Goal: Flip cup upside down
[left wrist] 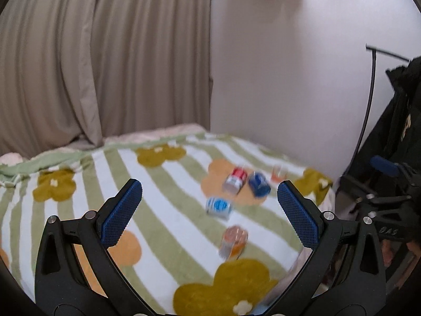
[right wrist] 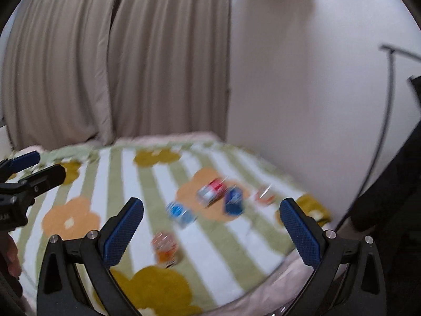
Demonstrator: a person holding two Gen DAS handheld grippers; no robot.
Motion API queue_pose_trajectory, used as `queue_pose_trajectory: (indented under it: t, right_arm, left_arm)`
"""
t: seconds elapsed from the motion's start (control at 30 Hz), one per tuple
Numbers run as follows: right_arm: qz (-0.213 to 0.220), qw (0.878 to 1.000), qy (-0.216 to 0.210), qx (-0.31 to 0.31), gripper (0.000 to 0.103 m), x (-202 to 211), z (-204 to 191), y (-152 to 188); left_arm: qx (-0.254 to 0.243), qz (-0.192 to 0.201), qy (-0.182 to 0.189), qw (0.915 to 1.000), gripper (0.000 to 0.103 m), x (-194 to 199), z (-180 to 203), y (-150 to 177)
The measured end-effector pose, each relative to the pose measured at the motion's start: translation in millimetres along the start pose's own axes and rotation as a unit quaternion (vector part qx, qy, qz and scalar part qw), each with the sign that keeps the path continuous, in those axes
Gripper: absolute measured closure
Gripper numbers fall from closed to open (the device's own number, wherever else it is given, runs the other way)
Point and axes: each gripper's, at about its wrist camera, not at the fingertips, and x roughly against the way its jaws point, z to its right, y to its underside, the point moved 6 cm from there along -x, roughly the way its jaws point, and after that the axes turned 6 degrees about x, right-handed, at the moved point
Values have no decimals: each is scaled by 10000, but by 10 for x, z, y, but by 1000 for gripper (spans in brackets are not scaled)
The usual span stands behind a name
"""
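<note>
Several small cups lie or stand on a striped flower blanket (left wrist: 163,194). In the left wrist view an orange cup (left wrist: 233,242) is nearest, then a light blue cup (left wrist: 219,208), a red and white cup (left wrist: 235,180), a dark blue cup (left wrist: 259,184) and a small orange cup (left wrist: 279,173) at the back. The right wrist view shows them blurred: orange cup (right wrist: 165,248), light blue cup (right wrist: 180,212), red and white cup (right wrist: 211,192), dark blue cup (right wrist: 233,201), small orange cup (right wrist: 265,196). My left gripper (left wrist: 209,210) is open and empty above the blanket. My right gripper (right wrist: 211,226) is open and empty.
The blanket (right wrist: 131,184) covers a bed against a beige curtain (left wrist: 92,65) and a white wall (left wrist: 289,79). A dark garment (left wrist: 402,110) hangs at the right on a thin rack. The other gripper shows at each view's edge, on the right (left wrist: 384,210) and on the left (right wrist: 23,184).
</note>
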Motion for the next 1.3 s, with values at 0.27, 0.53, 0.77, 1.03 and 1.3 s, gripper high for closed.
queue_pose_trajectory:
  t: [0.27,0.53,0.77,1.03,1.3]
  right_arm:
    - [531,9968,539,-274,0,354,309,-14]
    - [483,9964,611,-325,0,362,348,29]
    - [458,9963,599,-408,0,365,372,56]
    - [456,9963,568,-452,0,362,384,73]
    - [458,9961,551,-521,0,387,402,106]
  left_arm:
    - [-81,174,-86,9998,1,87,106,65]
    - [-220,128,-59,9997,1,81,195,111]
    - [-233,122,-57,9996,1,75,208,112]
    - [-221,124,-58,9997,1,77,211,114]
    - [-230,164,-64,9996,1,100,242,121]
